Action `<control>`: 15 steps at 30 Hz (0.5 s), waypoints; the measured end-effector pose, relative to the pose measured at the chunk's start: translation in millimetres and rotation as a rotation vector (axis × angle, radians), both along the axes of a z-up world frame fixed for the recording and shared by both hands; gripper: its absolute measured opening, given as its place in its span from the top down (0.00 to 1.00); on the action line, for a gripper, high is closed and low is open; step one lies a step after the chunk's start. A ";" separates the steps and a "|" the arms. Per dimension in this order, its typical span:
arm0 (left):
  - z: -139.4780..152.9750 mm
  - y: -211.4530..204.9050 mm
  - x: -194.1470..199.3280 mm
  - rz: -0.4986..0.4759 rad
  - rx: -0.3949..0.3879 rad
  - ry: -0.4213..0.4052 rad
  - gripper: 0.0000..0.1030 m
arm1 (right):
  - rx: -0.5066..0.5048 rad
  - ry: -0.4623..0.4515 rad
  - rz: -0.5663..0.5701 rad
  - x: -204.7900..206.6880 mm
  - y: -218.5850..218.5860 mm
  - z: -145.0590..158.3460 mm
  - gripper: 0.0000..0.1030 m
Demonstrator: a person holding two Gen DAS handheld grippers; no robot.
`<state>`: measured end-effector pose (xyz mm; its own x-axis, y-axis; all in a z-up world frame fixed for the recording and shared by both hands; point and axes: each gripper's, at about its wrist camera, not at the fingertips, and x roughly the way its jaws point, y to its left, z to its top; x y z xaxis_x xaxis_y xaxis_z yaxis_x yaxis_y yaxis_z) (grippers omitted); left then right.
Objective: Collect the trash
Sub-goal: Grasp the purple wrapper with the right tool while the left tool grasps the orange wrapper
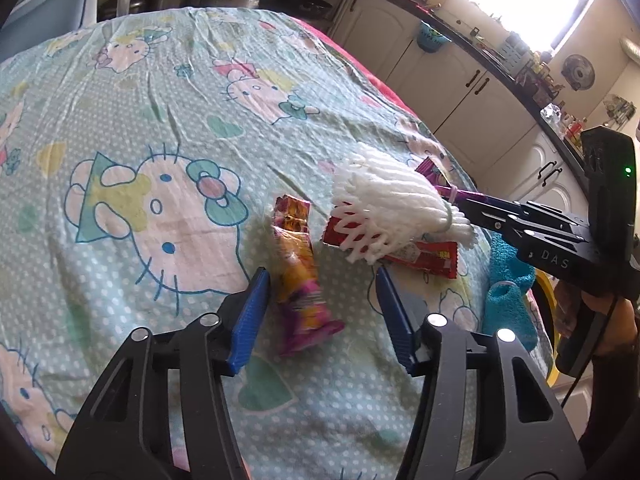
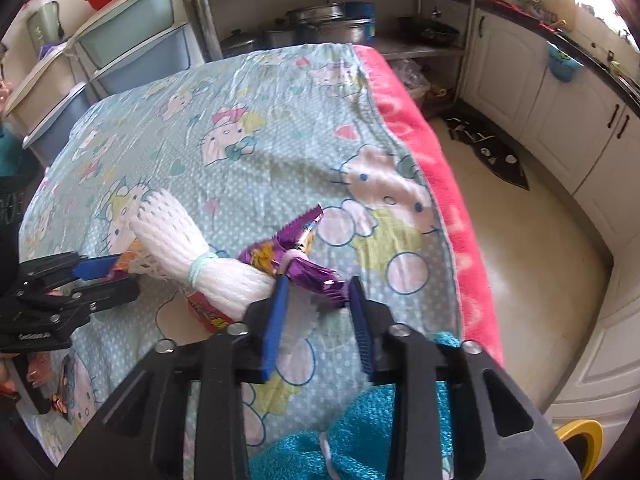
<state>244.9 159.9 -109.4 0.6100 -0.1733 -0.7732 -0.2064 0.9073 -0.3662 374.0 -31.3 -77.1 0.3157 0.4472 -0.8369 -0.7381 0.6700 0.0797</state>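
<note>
An orange-and-pink snack wrapper (image 1: 298, 270) lies on the Hello Kitty cloth between the blue pads of my open left gripper (image 1: 322, 280). Right of it, a white foam fruit net (image 1: 390, 208) tied with a band lies over a red wrapper (image 1: 424, 256). In the right wrist view my right gripper (image 2: 318, 288) is open around one end of a purple wrapper (image 2: 288, 254) knotted with a white tie. The foam net (image 2: 180, 232) lies to its left, over the red wrapper (image 2: 210, 314). The left gripper (image 2: 98, 268) shows at the left edge.
A turquoise fuzzy cloth (image 2: 360, 432) lies at the table's near edge by the right gripper. A pink blanket edge (image 2: 440, 184) runs along the table's right side above the floor. Pots (image 2: 328, 24) and plastic drawers (image 2: 132, 48) stand behind the table. Kitchen cabinets (image 1: 460, 80) line the right wall.
</note>
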 end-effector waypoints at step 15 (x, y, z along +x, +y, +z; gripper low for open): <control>-0.7 4.1 -21.1 -0.021 0.017 -0.003 0.87 | 0.006 -0.023 0.109 -53.1 14.2 6.3 0.86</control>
<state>223.7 164.0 -110.1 0.6087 -0.1733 -0.7742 -0.1857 0.9176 -0.3514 321.0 -17.1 -70.9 0.2843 0.4846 -0.8272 -0.8080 0.5856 0.0654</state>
